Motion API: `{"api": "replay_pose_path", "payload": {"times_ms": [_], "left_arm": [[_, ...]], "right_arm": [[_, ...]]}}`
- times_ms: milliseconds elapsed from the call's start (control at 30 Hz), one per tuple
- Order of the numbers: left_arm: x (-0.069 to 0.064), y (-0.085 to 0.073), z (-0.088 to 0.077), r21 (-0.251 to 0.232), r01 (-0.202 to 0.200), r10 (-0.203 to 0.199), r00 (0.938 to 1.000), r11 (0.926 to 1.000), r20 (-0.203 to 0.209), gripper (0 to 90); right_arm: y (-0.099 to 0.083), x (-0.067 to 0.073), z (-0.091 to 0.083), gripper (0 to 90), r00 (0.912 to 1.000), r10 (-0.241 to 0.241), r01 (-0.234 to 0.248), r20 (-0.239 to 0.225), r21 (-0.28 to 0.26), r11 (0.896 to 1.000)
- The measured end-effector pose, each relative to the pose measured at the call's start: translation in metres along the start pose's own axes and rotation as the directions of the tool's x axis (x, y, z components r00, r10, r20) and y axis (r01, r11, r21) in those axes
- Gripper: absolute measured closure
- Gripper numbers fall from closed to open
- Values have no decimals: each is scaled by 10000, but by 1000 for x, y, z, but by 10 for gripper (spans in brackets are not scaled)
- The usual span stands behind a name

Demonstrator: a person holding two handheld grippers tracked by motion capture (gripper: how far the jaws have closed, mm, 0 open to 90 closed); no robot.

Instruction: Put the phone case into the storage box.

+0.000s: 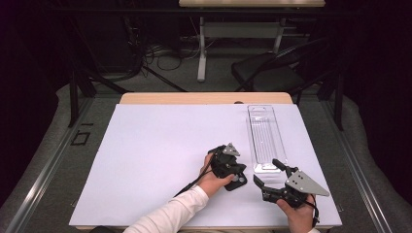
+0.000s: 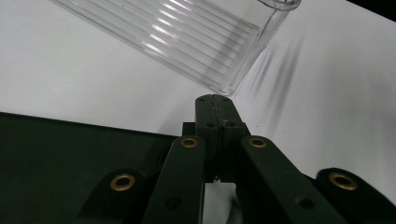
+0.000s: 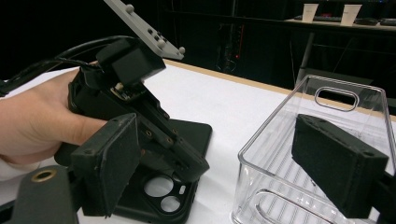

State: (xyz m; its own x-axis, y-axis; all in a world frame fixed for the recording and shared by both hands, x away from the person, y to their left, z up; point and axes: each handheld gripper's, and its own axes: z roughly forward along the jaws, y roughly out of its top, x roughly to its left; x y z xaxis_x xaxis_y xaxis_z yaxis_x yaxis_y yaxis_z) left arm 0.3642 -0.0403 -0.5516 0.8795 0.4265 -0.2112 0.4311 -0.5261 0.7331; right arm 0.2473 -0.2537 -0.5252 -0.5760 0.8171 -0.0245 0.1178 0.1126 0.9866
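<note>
A black phone case (image 1: 236, 181) lies flat on the white table, its camera cut-outs (image 3: 161, 192) facing up. My left gripper (image 1: 235, 175) is tilted down over it, jaws shut (image 2: 215, 109), tips at the case's right edge (image 3: 198, 164); I see nothing between them. The case's flat black surface (image 2: 56, 163) lies to the left of these jaws. A clear ribbed plastic tray (image 1: 265, 136) lies lengthwise at the right. My right gripper (image 1: 266, 171) stands open at the tray's near end, one pad (image 3: 112, 163) by the case, the other (image 3: 341, 163) in front of the tray (image 3: 275, 186).
A white sheet (image 1: 160, 155) covers the table, with broad bare room to the left and back. The table's wooden far edge (image 1: 204, 98) shows beyond it. A dark chair (image 1: 272, 73) and desk legs stand on the floor behind the table.
</note>
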Motion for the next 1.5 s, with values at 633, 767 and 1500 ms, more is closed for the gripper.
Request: {"api": "replay_pose_path", "payload": {"times_ms": [633,767,1500], "left_arm": [[-6,-1,10,272,-173,166,9996,9995,242,900],[-7,-1,9,384,-212,203,9995,9990,240,900],[-11,-15,-13,918,-623,608,9980,9938,195,900]], "right_arm": [[0,-1,0,142,10000,-2,2,-7,17,10000],[0,-1,0,142,10000,24,-24,-6,8,10000],[0,-1,-1,142,10000,21,-21,34,-3,10000]]}}
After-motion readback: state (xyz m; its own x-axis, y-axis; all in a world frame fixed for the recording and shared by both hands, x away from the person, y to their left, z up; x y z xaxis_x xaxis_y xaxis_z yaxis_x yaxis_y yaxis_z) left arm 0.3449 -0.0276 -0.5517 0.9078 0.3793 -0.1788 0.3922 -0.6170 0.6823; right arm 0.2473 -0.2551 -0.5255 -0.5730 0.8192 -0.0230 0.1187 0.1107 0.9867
